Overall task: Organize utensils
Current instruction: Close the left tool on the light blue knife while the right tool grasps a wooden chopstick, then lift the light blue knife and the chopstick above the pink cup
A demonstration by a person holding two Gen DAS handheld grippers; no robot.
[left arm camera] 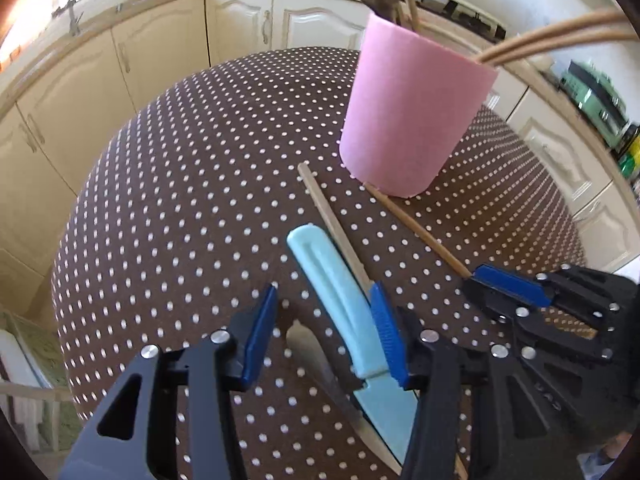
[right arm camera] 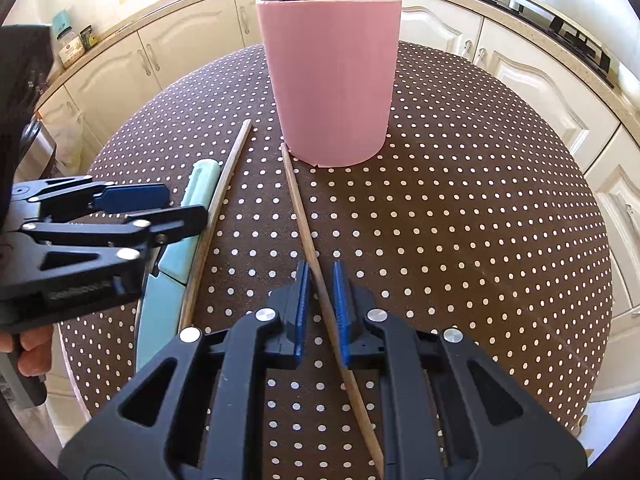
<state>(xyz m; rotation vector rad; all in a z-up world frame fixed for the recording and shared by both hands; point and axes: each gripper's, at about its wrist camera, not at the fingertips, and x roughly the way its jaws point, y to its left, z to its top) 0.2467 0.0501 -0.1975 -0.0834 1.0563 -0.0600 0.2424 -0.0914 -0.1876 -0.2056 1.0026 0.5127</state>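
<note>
A: What did the left wrist view show?

B: The left gripper (left arm camera: 324,300) hung low over the round dotted table (left arm camera: 168,200), its jaws spread apart. The pale blue knife (left arm camera: 340,304) lay between them, its handle running close along the right-hand pad (left arm camera: 386,332); whether that pad touched it I could not tell, and the left-hand pad stood clear of it. A wooden stick (left arm camera: 332,220) lay just beside the knife, on its right.

A: And the holder?

B: The pink utensil holder (left arm camera: 416,112) stood upright further back on the table, with wooden handles rising out of it. A second wooden stick (left arm camera: 416,228) ran from near its base toward the right gripper (left arm camera: 476,278), which had its tips around that stick's near part.

A: What about the right wrist view?

B: The right gripper's (right arm camera: 322,284) jaws were nearly pressed together, with the second wooden stick (right arm camera: 298,204) passing up between the pads. A thin gap showed on each side, so a firm pinch I could not confirm. The stick's far end lay just beside the pink utensil holder's (right arm camera: 332,80) foot.

A: And the other tool?

B: The left gripper (right arm camera: 160,208) came in from the left edge above the pale blue knife (right arm camera: 196,184), with the first stick (right arm camera: 224,192) beside it. Fingers (right arm camera: 34,354) showed at the lower left.
</note>
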